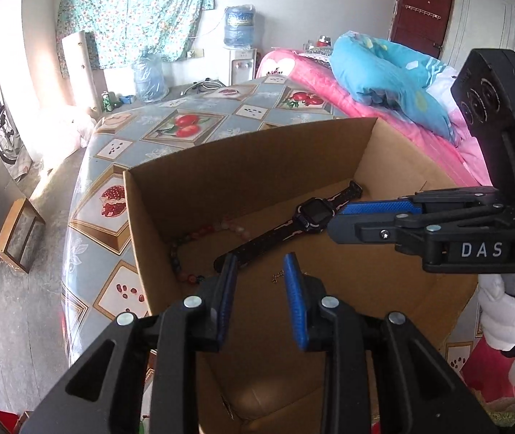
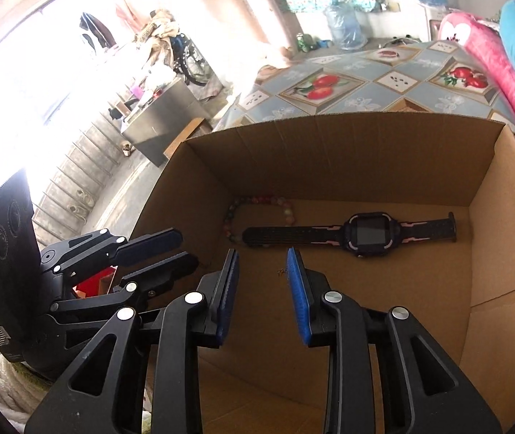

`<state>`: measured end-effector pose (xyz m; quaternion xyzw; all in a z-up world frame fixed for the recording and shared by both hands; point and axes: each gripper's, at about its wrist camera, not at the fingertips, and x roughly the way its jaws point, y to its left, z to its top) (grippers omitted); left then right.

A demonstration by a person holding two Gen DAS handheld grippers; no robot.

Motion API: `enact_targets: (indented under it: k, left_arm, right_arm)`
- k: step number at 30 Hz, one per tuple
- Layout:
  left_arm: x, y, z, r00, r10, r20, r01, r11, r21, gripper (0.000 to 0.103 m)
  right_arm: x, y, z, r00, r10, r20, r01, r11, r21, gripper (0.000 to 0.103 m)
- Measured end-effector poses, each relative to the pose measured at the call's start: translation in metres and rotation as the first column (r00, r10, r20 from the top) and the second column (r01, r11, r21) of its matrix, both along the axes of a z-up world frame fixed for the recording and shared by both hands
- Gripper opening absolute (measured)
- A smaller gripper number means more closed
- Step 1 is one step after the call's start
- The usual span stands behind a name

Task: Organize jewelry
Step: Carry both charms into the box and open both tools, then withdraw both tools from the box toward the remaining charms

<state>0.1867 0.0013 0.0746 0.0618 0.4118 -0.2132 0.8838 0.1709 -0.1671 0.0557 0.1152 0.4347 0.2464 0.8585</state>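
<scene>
An open cardboard box [image 1: 243,170] [image 2: 329,159] stands on the table. On its floor lie a black and pink smartwatch [image 1: 308,215] [image 2: 366,233], a bead bracelet [image 1: 199,235] [image 2: 257,202] by the left wall, and a thin chain [image 1: 277,277] [image 2: 282,272]. My left gripper [image 1: 259,264] [image 2: 181,249] hangs over the box's near left part, open, with nothing between its blue pads. My right gripper [image 2: 262,256] [image 1: 344,217] reaches in from the right, close to the watch face, also open and holding nothing. The chain lies just beside the right pad's tip in each wrist view.
The box sits on a table with a fruit-patterned cloth [image 1: 185,126]. A bed with a pink blanket [image 1: 329,79] and a blue quilt [image 1: 387,72] borders the table's right side. A white-gloved hand [image 1: 503,311] holds the right gripper. The floor drops off to the left.
</scene>
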Motion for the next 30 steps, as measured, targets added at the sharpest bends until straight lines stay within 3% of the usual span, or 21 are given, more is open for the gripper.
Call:
enact_targets:
  k: [8,19,22,25,30]
  left_arm:
    - [-0.035,0.023,0.03,0.993,0.043,0.106,-0.032,0.994,-0.104,0.026]
    - [-0.118,0.045,0.025,0.993,0.009,0.117,0.014,0.981,-0.193,0.026]
    - [-0.139,0.041,0.012,0.996,-0.019,0.089,0.033,0.986,-0.166,0.028]
    - [-0.148,0.032,-0.014,1.0,-0.026,0.013,0.027,0.991,-0.131,0.028]
    - [-0.143,0.015,-0.059,0.999,0.017,-0.041,-0.017,1.0,-0.004,0.028]
  right_arm:
    - [-0.046,-0.04,0.025,0.988,-0.077,0.135,0.065,0.993,0.095,0.029]
    - [-0.153,-0.046,0.039,0.944,-0.039,0.327,-0.007,0.99,0.138,0.029]
    - [-0.169,-0.032,0.023,0.95,-0.007,0.313,-0.023,0.996,0.092,0.029]
    - [-0.166,-0.017,-0.006,0.97,-0.003,0.245,-0.006,0.999,0.038,0.028]
    - [-0.145,-0.006,-0.045,0.989,-0.04,0.139,0.039,0.999,0.008,0.021]
